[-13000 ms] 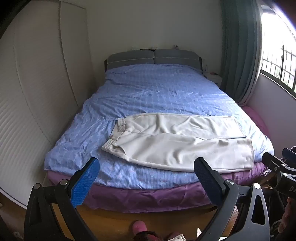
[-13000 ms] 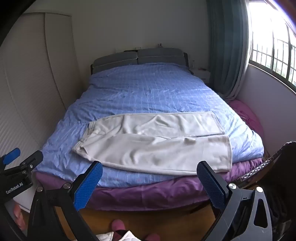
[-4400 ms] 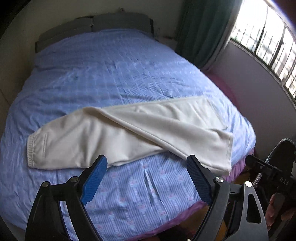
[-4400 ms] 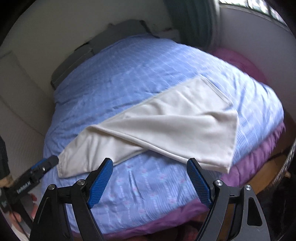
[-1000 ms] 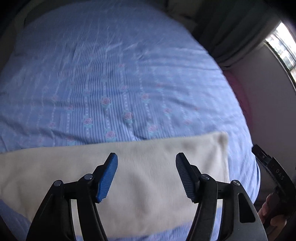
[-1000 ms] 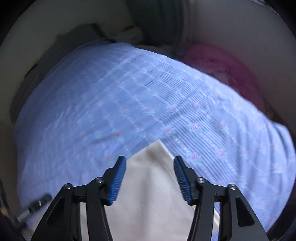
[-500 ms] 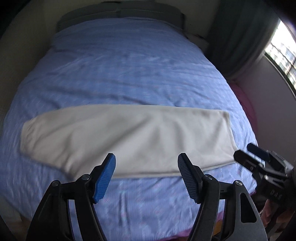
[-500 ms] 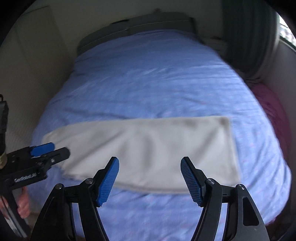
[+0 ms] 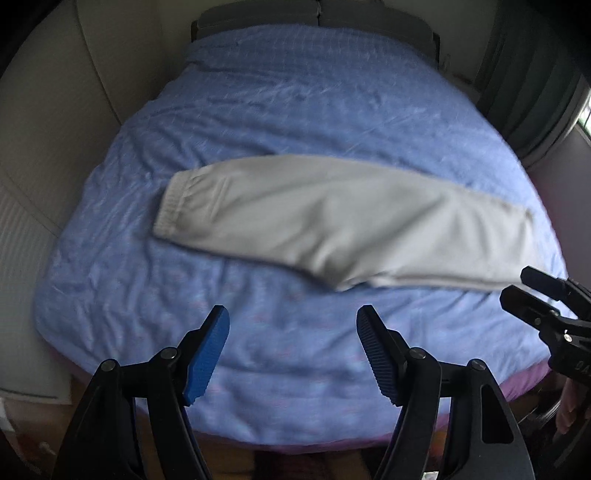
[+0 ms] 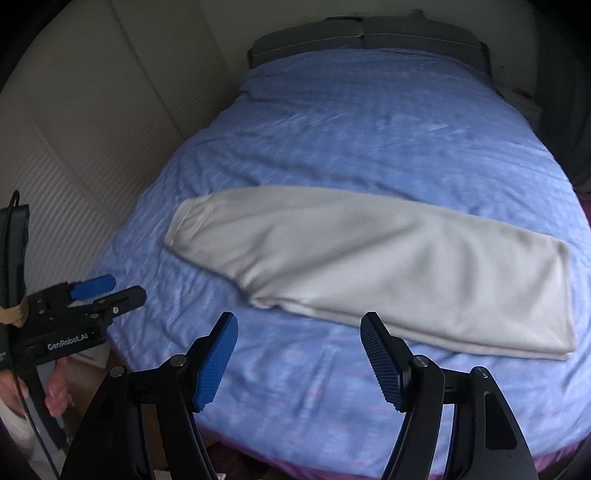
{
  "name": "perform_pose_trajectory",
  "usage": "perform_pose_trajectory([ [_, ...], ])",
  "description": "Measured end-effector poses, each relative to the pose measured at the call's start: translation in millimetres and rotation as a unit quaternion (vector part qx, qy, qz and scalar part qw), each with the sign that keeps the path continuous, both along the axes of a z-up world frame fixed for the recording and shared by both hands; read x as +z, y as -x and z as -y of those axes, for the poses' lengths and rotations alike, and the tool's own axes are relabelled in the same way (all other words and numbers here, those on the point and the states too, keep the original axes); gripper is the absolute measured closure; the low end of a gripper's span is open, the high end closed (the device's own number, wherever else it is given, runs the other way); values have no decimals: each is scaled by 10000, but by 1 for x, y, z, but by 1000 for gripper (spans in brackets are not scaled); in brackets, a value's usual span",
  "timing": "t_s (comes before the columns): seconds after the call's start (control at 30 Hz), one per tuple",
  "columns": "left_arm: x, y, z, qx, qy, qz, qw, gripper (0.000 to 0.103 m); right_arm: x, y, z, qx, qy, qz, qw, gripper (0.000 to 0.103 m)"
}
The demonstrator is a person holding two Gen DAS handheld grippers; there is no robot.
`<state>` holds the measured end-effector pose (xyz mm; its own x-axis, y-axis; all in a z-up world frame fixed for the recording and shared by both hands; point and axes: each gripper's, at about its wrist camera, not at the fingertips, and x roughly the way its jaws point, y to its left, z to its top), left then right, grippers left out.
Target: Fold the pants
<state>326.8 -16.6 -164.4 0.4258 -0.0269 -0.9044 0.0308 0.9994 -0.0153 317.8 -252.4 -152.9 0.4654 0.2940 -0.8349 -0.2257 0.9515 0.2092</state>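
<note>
Cream pants (image 9: 332, 214), folded lengthwise with one leg over the other, lie flat across the blue bedspread (image 9: 295, 92), waistband (image 9: 173, 206) to the left and cuffs to the right. My left gripper (image 9: 291, 347) hovers open over the bed's near edge, short of the pants, nothing between its blue pads. In the right wrist view the pants (image 10: 369, 258) run from left to lower right. There my right gripper (image 10: 299, 354) is open and empty, just short of the fold's near edge. The left gripper (image 10: 85, 295) shows at that view's left edge, and the right gripper (image 9: 546, 306) at the left wrist view's right edge.
White wardrobe doors (image 9: 44, 129) stand close along the bed's left side. A grey headboard (image 9: 314, 14) is at the far end and a dark curtain (image 9: 535, 74) at the far right. A purple sheet edge (image 9: 517, 387) shows under the bedspread. A person's hand (image 10: 55, 395) holds the left gripper.
Both grippers have pulled back from low over the pants and swung left. The whole folded length now shows ahead of them. Both pairs of jaws stand a little wider.
</note>
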Motion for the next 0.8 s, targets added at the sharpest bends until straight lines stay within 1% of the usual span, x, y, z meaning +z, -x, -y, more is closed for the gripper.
perform_pose_trajectory([
  [0.1, -19, 2, -32, -126, -35, -180, 9998, 32, -18, -3, -38, -62, -149, -129, 9998, 33],
  [0.13, -26, 4, -39, -106, -42, -228, 9997, 32, -28, -6, -53, -15, -148, -240, 9996, 34],
  [0.2, -41, 3, -52, 24, 20, -344, 9994, 32, -43, -11, -71, 43, -97, -374, 9992, 36],
  [0.3, -65, -1, -67, 314, 125, -549, 9979, 32, -73, -26, -97, 245, -53, -631, 9977, 42],
  [0.33, -71, -2, -69, 393, 159, -581, 9974, 32, -87, -34, -104, 347, -18, -760, 9965, 44],
  [0.4, -87, -6, -71, 558, 152, -706, 9958, 32, -107, -45, -112, 457, 20, -907, 9948, 50],
  [0.43, -94, -7, -71, 644, 189, -752, 9949, 32, -119, -51, -115, 549, 69, -975, 9937, 51],
  [0.53, -113, -11, -72, 913, 292, -860, 9917, 32, -143, -64, -121, 721, 164, -1044, 9918, 52],
  [0.63, -129, -13, -72, 1289, 464, -1007, 9854, 32, -165, -80, -122, 798, 211, -1144, 9900, 53],
  [0.7, -133, -12, -73, 1450, 565, -992, 9828, 32, -178, -90, -122, 838, 199, -1223, 9887, 54],
  [0.77, -138, -11, -73, 1553, 554, -977, 9815, 32, -188, -99, -125, 904, 217, -1262, 9876, 56],
  [0.8, -139, -10, -73, 1574, 545, -979, 9812, 32, -192, -103, -128, 984, 233, -1272, 9867, 58],
])
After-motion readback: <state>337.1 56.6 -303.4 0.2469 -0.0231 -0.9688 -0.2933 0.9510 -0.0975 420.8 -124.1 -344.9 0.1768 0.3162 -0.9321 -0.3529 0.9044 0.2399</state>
